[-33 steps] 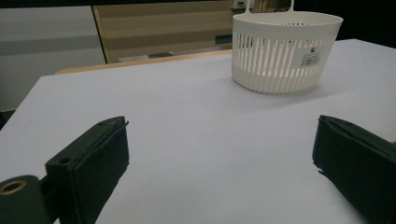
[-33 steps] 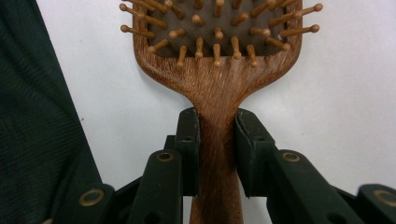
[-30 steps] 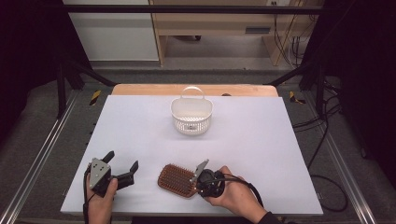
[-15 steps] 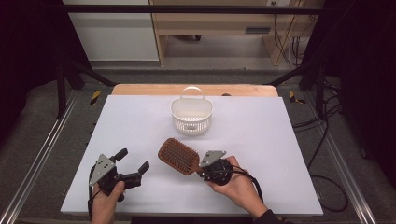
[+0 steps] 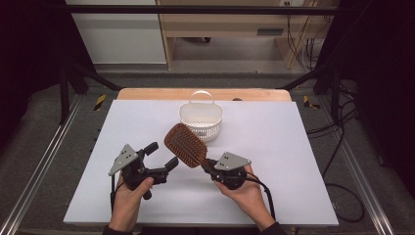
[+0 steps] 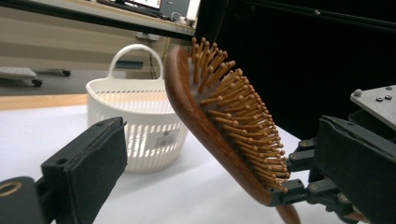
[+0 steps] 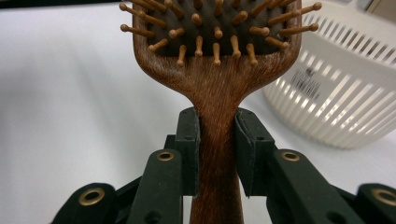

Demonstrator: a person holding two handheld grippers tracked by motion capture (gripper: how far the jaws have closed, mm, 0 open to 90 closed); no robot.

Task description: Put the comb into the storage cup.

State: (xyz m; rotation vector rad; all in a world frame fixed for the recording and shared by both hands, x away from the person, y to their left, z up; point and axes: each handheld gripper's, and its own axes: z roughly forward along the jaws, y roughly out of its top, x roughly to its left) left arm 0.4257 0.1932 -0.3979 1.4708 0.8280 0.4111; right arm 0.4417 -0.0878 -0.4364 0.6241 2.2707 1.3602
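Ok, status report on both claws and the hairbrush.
Right claw shut on hairbrush handle. Left claw open, beside brush head. Basket just behind, nothing blocking.

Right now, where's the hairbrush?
In the high view the hairbrush is lifted mid-table, its handle clamped in the right hand-held gripper, head tilted toward the white basket, just right of the open left hand-held gripper.

Left gripper [image 5: 164,157]: held in left hand [image 5: 128,205], jaws spread apart, nothing between them, angled forward-right. Right gripper [image 5: 207,165]: held in right hand [image 5: 247,195], jaws clamped tight, angled forward-left. Both forearms enter from below.
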